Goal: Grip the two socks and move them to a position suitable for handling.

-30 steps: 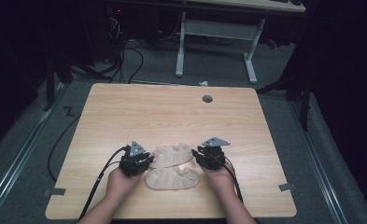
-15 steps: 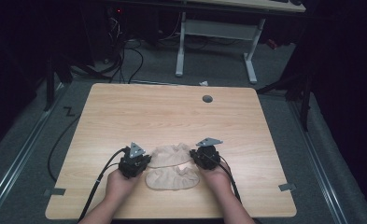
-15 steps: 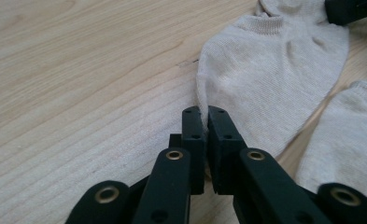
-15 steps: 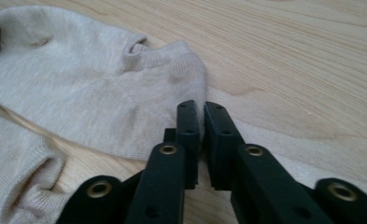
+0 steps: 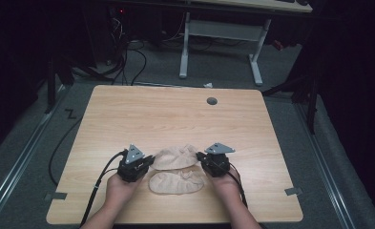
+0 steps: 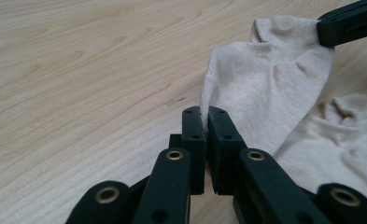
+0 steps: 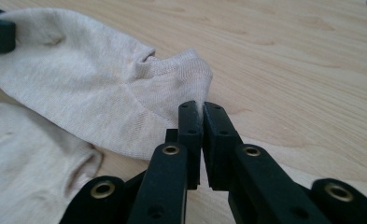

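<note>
The sock [image 6: 270, 84] nipped in the left gripper [image 6: 203, 114] is beige ribbed knit cloth. Beneath it, the tabletop [image 6: 78, 70] is smooth matt wood-grain. The jaws are matt black plastic.

Dim lab — desk frame [image 5: 221, 36], floor cables [image 5: 128, 57], grey carpet [image 5: 175, 81].

No legible text, labels, brands, numbers or signs.
Nothing readable is carried by the light wood-grain tabletop [image 5: 175, 119], the two beige knitted ankle socks [image 5: 176, 157], the black two-jaw grippers or their grey three-cornered plates [image 5: 134, 153]; only plain brass rivets are seen on the black jaws in both gripper views. A small red light is seen in the dark background of the high view, but no characters can be made out there.
</note>
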